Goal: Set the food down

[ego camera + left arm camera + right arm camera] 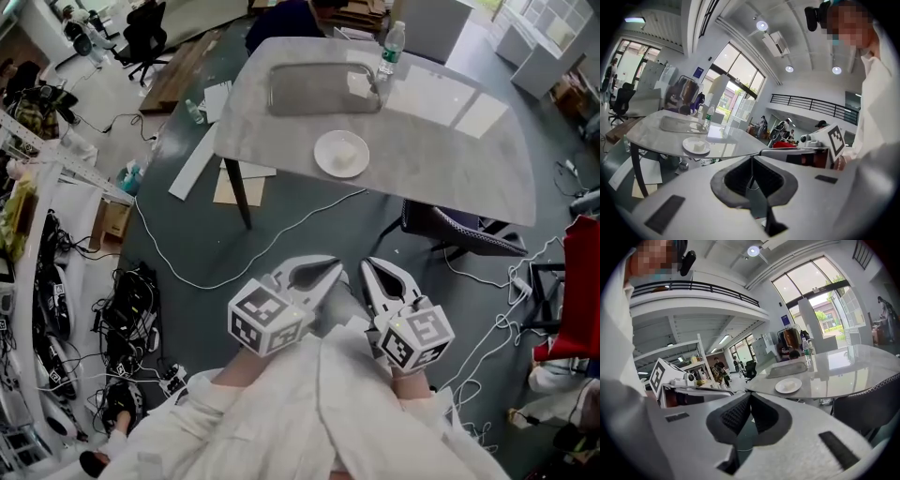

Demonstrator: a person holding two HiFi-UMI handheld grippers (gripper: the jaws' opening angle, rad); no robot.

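Note:
A pale piece of food (347, 153) lies on a white plate (321, 161) near the front edge of the grey marble table (441, 159). My left gripper (331, 267) and right gripper (368, 266) hang side by side over the floor, short of the table and close to the person's white-sleeved body. Both are shut with nothing between the jaws. In the left gripper view the shut left gripper (751, 161) looks toward the plate (686, 144) and food (698, 146). In the right gripper view the right gripper (750, 399) faces the plate (779, 388) too.
A metal tray (319, 89) and a water bottle (391, 47) stand at the table's far side. A dark chair (459, 230) is tucked under the table's right front. Cables (206, 277), papers and gear lie on the floor to the left.

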